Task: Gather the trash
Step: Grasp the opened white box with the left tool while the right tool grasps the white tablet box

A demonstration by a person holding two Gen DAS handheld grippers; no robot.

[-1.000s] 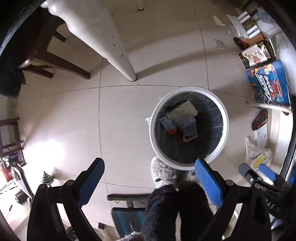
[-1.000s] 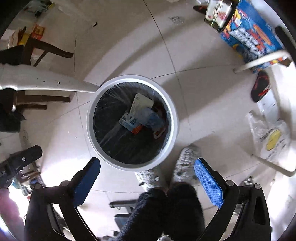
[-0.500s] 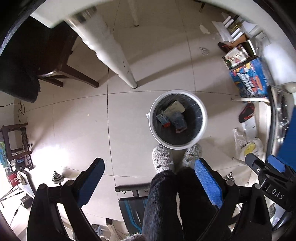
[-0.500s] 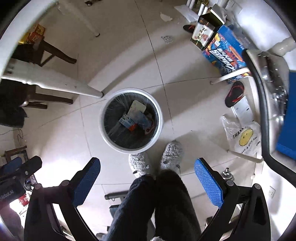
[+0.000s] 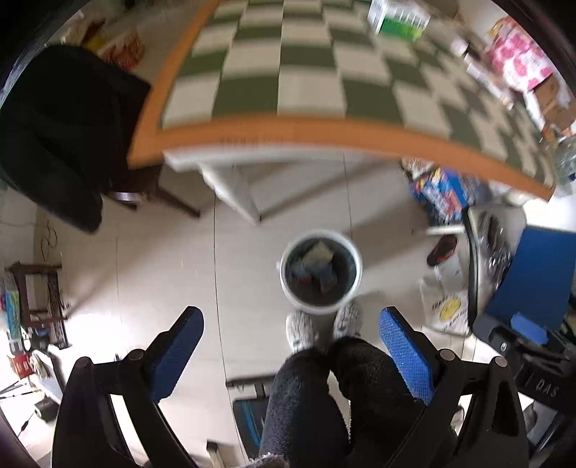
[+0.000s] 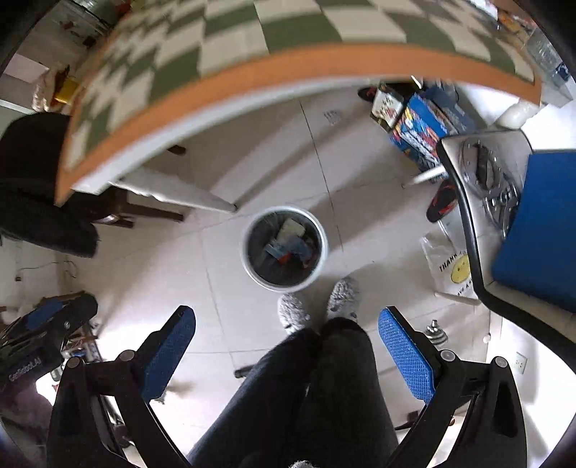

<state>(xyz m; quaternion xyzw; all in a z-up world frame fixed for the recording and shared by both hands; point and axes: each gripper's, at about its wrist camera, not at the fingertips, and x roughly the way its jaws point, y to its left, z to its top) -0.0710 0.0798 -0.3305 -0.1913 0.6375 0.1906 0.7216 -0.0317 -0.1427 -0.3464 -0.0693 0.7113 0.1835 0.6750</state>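
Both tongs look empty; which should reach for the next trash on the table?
Left, probably. Both are open, but the left tongs face the green-and-white box on the checkered table; the right tongs see mostly cloth.

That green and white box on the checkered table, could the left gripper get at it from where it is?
Probably yes. The left gripper is open and empty, the green and white box stands on the table with bare checkered top before it, though it would need a long reach across.
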